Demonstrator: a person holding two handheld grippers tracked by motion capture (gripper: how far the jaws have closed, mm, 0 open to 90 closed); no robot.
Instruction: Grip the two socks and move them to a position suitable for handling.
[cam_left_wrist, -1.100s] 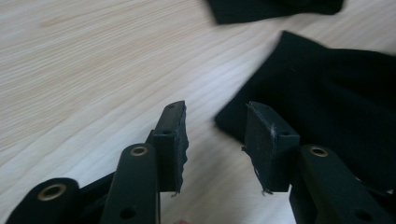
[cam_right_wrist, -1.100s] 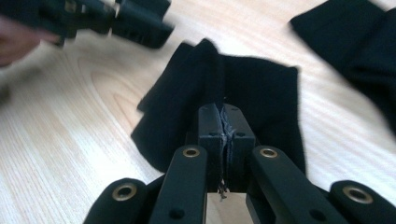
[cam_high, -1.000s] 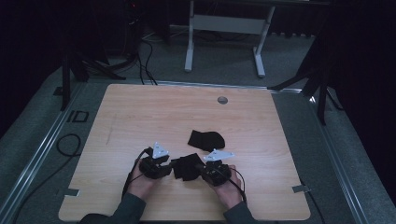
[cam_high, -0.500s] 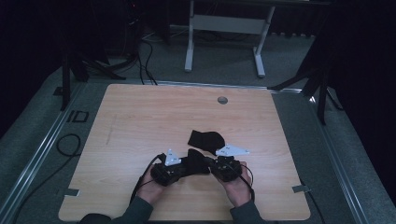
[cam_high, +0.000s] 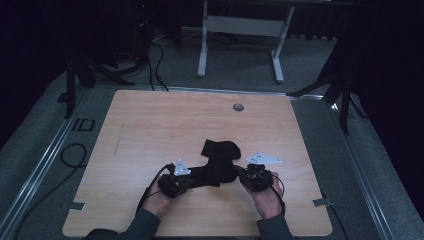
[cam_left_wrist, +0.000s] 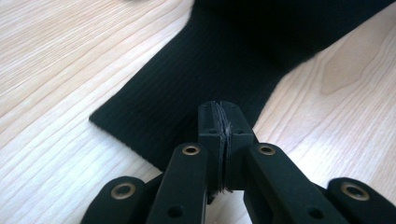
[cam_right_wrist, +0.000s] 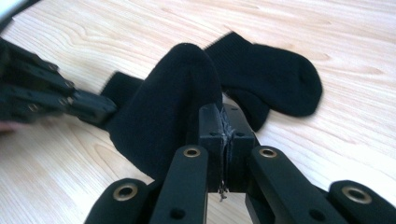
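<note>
A black sock stretches between my two grippers near the table's front edge. My left gripper has just been closing and now pinches the ribbed cuff; in the left gripper view its jaws are shut with the fabric's edge between the pads. My right gripper is shut on the sock's other end, which rises in a hump ahead of its jaws. A second black sock lies flat just behind, partly under the first.
The wooden table has a round grommet hole near its far edge. A metal stand is on the floor beyond the table. Cables lie on the grey floor to the left. Tape tabs mark the front corners.
The right gripper has moved right and slightly up, pulling the sock out. The left gripper's jaws have closed on the cuff. The sock now spans the gap between the hands.
</note>
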